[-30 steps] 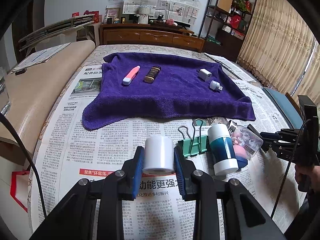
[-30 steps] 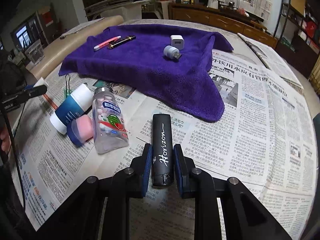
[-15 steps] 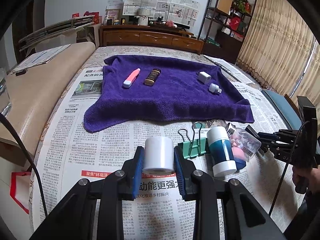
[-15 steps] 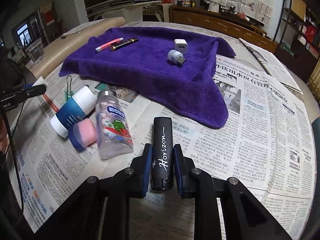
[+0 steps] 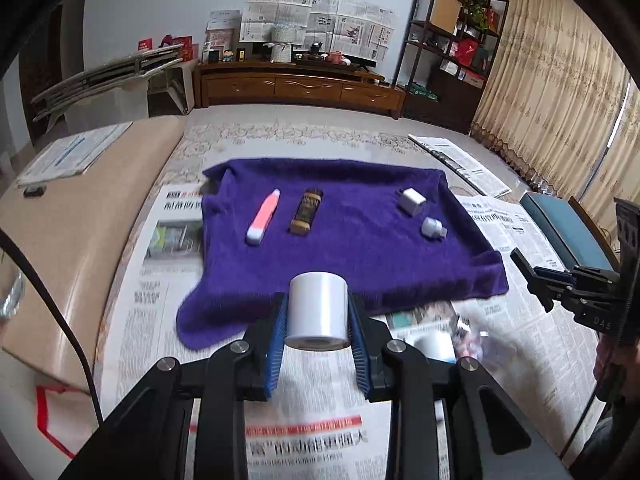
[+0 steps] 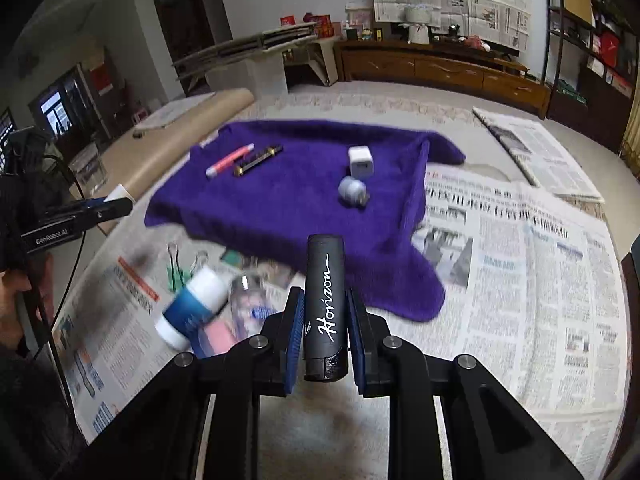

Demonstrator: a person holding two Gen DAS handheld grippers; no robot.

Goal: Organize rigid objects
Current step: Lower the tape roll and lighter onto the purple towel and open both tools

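Both hands have lifted since a second ago, carrying their loads up off the newspaper, so the purple towel now sits nearer in each view. My left fingers (image 5: 318,326) are clamped on the white roll (image 5: 318,312), held upright above the towel's near edge. My right fingers (image 6: 324,334) are closed tight on the black Horizon tube (image 6: 325,304), which points forward over the towel's near corner. Below, on the newspaper (image 6: 532,280), lie the blue-and-white bottle (image 6: 192,306), a clear bottle (image 6: 250,304) and green binder clips (image 6: 180,266), all blurred. Farther off, on the purple towel (image 5: 352,256), rest a pink pen (image 5: 263,216) and a dark brown stick (image 5: 307,217) side by side at left, with a white charger cube (image 5: 413,201) and a small round plug (image 5: 432,227) at right.
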